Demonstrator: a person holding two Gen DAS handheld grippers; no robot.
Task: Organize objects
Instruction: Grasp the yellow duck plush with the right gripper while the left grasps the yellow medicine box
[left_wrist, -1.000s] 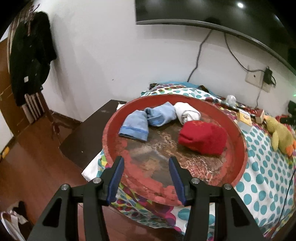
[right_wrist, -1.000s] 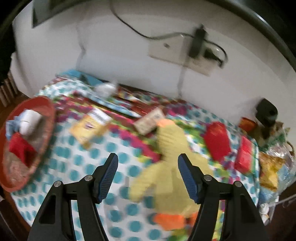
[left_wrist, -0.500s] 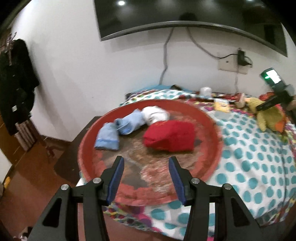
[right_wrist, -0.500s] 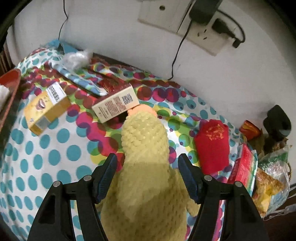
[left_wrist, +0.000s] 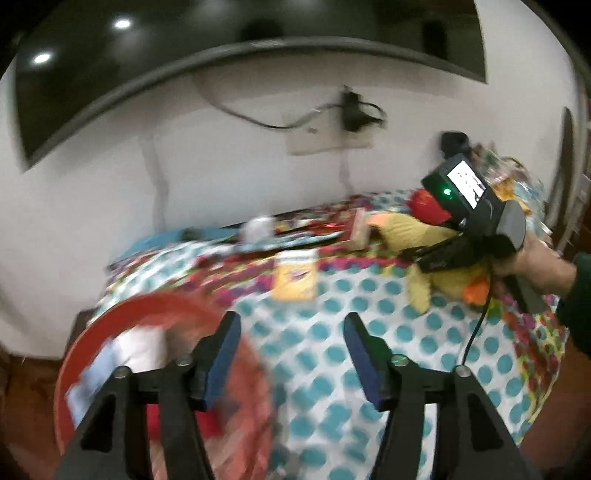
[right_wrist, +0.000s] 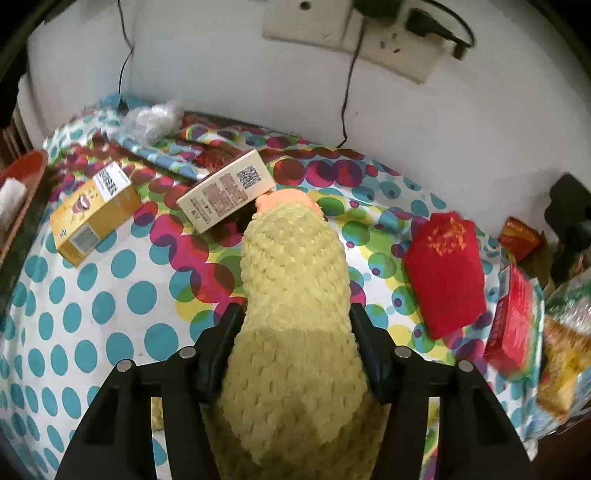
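Note:
A yellow plush duck (right_wrist: 295, 280) lies on the dotted cloth, its orange beak toward the wall. My right gripper (right_wrist: 293, 325) straddles its neck, both fingers pressed against the plush, the jaws still wide apart. The duck also shows in the left wrist view (left_wrist: 413, 236), with the right gripper's body over it. My left gripper (left_wrist: 291, 350) is open and empty above the cloth, beside the red tray (left_wrist: 92, 332) that holds rolled cloths. The left wrist view is blurred.
A yellow box (right_wrist: 92, 210) and a white box (right_wrist: 225, 192) lie left of the duck's head. A red rolled cloth (right_wrist: 447, 273), a red packet (right_wrist: 513, 317) and snack bags (right_wrist: 565, 350) lie to its right. The wall with socket and cables is behind.
My right gripper has come down around the duck's neck and its fingers now touch the plush. My left gripper has swung right, away from over the tray toward the table's middle.

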